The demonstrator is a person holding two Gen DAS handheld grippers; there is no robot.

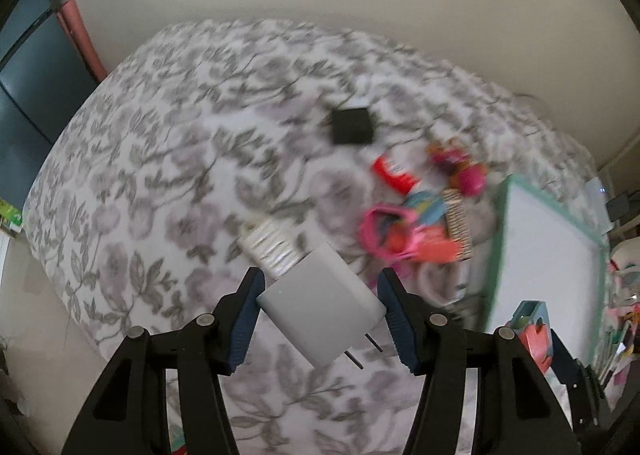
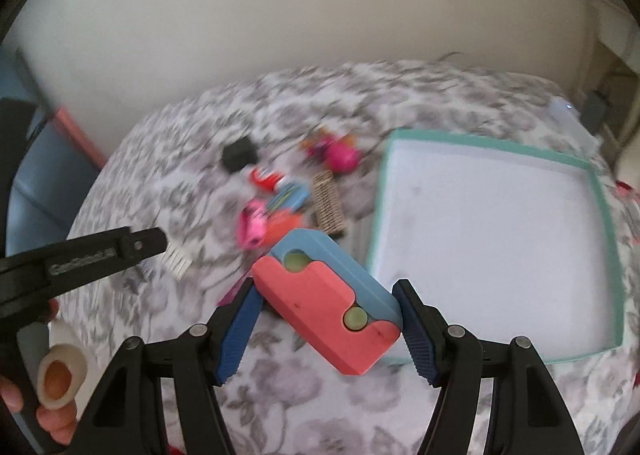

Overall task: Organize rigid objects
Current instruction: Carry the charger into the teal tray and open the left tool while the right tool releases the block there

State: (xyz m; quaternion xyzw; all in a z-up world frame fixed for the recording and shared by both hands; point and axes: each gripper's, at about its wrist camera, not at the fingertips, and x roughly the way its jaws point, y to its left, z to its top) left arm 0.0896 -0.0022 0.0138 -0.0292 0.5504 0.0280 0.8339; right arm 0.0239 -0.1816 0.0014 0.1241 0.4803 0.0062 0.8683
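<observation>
The left gripper (image 1: 322, 309) is clamped on a white wall charger (image 1: 320, 305), held skewed between the pads with its prongs pointing down toward the floral bedspread (image 1: 160, 159); gripped corner-wise like that, it could twist and slip out if swung quickly. The right gripper (image 2: 326, 319) is likewise closed on a pink-and-blue block toy (image 2: 326, 303), also canted, so one end overhangs and may pivot loose. Just beyond lies the white tray with the teal rim (image 2: 600, 191), holding nothing yet; a drop from height could bounce a piece over its low edge. Farther off sits a blurred heap of small toys (image 2: 280, 203) and a black square item (image 2: 239, 155), probably a box, which a careless sweep could scatter.
</observation>
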